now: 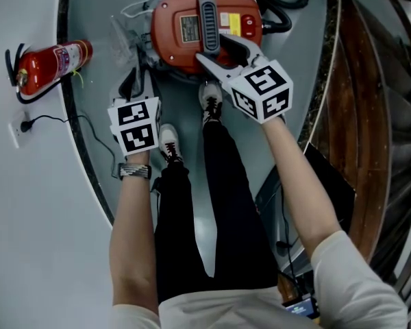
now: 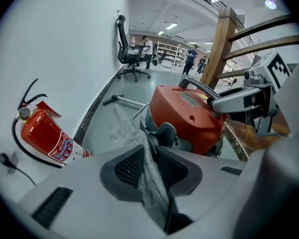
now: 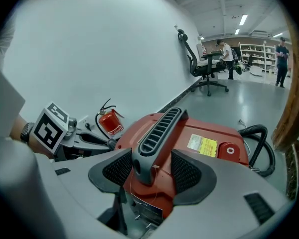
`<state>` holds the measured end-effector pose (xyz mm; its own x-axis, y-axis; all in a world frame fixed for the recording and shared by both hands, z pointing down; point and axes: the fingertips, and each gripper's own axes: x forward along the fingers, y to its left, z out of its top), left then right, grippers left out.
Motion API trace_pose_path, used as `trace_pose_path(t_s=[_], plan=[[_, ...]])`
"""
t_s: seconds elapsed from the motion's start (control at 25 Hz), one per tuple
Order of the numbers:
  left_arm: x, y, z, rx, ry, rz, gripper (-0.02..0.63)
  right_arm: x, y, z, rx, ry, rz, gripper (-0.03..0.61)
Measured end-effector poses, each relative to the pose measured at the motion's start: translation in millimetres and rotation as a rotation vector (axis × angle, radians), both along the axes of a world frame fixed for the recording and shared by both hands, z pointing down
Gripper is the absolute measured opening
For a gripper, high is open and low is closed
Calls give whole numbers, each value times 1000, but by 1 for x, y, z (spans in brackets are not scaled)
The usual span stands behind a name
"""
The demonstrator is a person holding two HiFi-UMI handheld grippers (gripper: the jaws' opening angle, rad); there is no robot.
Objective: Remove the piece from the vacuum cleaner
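Note:
A red vacuum cleaner [image 1: 192,26] stands on the grey floor in front of the person's feet. Its grey ribbed handle [image 1: 207,22] runs along the top. My right gripper [image 1: 211,49] straddles the near end of the handle [image 3: 159,128]; it is open, with a narrow gap beside its right pad. My left gripper [image 1: 138,74] is at the vacuum's left side, shut on a strip of grey cloth [image 2: 152,183]. The cloth runs from the pads up towards the vacuum's side [image 2: 184,116]. Where the cloth joins the machine is hidden.
A red fire extinguisher [image 1: 51,64] lies on the floor to the left, by a wall socket with a plug [image 1: 24,125]. The black hose [image 1: 281,5] curls behind the vacuum. A wooden stair railing [image 1: 370,81] is on the right. An office chair [image 2: 129,54] and people stand far off.

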<state>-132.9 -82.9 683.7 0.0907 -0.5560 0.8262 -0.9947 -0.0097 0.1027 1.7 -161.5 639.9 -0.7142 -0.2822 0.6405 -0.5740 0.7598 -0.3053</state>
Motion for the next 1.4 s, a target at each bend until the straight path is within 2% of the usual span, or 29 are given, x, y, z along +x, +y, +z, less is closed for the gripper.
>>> trace_pose_path(t_s=[0.16, 0.28, 0.36, 0.64, 1.04, 1.4], plan=[[-9, 4, 0, -8, -82, -18, 43, 0, 0, -1, 40, -8, 22, 242], [-11, 5, 3, -19, -151, 5, 39, 0, 0, -1, 67, -13, 30, 241], [-9, 5, 6, -9, -169, 13, 38, 0, 0, 0, 66, -13, 26, 241], [-21, 8, 1, -18, -172, -6, 37, 1, 1, 0, 11, -20, -12, 242], [-27, 12, 2, -11, -168, -67, 37, 1, 0, 0, -4, -32, -33, 242], [-31, 13, 2, -9, -157, -84, 38, 1, 0, -1, 0, -41, -33, 242]])
